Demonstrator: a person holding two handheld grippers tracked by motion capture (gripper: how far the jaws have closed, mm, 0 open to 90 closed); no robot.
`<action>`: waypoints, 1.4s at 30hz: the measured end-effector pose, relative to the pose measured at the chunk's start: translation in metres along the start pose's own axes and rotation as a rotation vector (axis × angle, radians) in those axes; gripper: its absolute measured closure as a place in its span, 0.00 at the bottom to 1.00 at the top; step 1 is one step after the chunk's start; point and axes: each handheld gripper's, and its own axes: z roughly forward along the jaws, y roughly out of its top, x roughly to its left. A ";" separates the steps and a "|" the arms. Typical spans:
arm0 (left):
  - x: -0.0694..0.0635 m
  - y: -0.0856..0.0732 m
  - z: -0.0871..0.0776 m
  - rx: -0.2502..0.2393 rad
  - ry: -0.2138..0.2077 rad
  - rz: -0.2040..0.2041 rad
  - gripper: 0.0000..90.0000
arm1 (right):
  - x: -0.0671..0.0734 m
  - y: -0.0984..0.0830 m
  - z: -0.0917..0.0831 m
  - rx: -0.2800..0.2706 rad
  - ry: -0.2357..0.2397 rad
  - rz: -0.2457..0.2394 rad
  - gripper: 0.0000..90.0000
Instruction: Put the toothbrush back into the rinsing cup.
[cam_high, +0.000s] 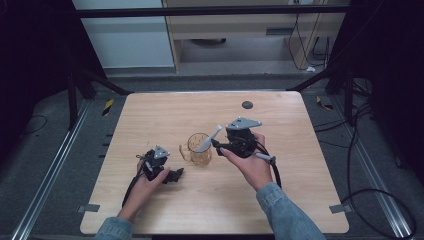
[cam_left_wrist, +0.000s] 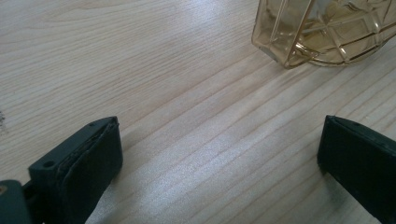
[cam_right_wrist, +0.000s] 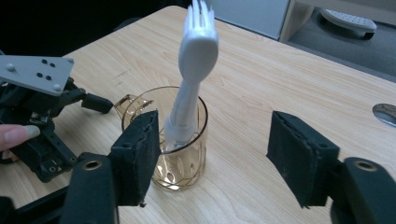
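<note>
The light, stiff white fork (cam_right_wrist: 194, 70) leans in the fragile amber glass cup (cam_high: 199, 149) mid-table, clear of the right gripper (cam_right_wrist: 212, 154), whose jaws are parted like those of the left gripper (cam_left_wrist: 219, 154); best gripped by its upper stem.

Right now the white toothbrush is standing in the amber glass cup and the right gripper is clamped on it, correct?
Not quite. The white toothbrush stands in the amber glass cup, but the right gripper is open, its jaws off it, as the right gripper view shows.

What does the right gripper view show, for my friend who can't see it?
A white plastic fork stands handle-down in an amber glass mug on a light wooden table, tines up. The right gripper has its two black fingers open, one beside the mug. The left gripper rests farther off.
</note>
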 end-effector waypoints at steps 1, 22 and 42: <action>0.000 0.000 0.000 0.000 0.000 0.000 0.00 | 0.000 0.000 0.000 0.000 0.000 0.000 0.37; 0.000 0.000 0.000 0.001 0.001 -0.001 0.00 | -0.012 -0.011 -0.014 0.024 0.002 -0.042 0.22; 0.000 0.000 0.000 0.000 0.000 -0.002 0.00 | -0.038 -0.022 -0.018 0.046 -0.070 -0.029 0.13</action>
